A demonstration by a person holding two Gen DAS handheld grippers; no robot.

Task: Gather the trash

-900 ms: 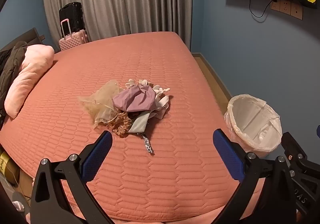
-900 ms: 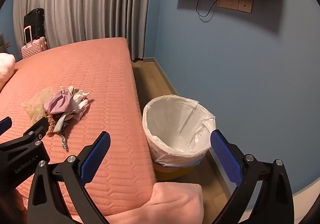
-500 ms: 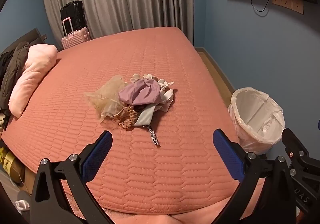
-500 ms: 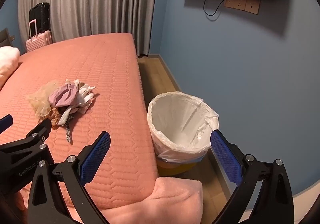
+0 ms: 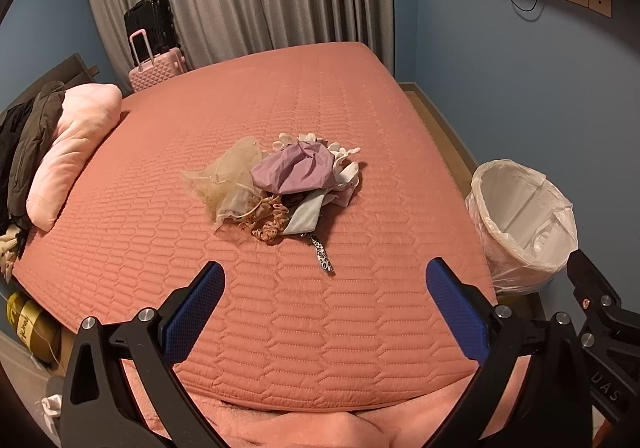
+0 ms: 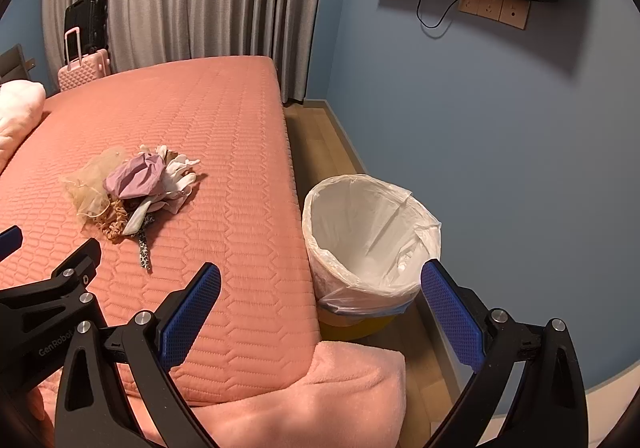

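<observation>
Left hand-held gripper [image 5: 322,298] hangs over the near end of the bed [image 5: 280,96] with its jaws wide and nothing between them, a spread that suits a loose, bulky pile. Straight ahead of it and well apart lies the trash pile [image 5: 276,184]: gauzy beige netting, a crumpled purple wrapper, white scraps, a leopard-print strip trailing toward the fingers. Being soft and tangled, it will likely come away in pieces, not as one lump. Ahead and to the right stands the lined bin [image 5: 522,224] on the floor, tight against the mattress side, probably so drops are short. Right hand-held gripper [image 6: 320,306], equally wide and empty, faces the bin's near rim.
</observation>
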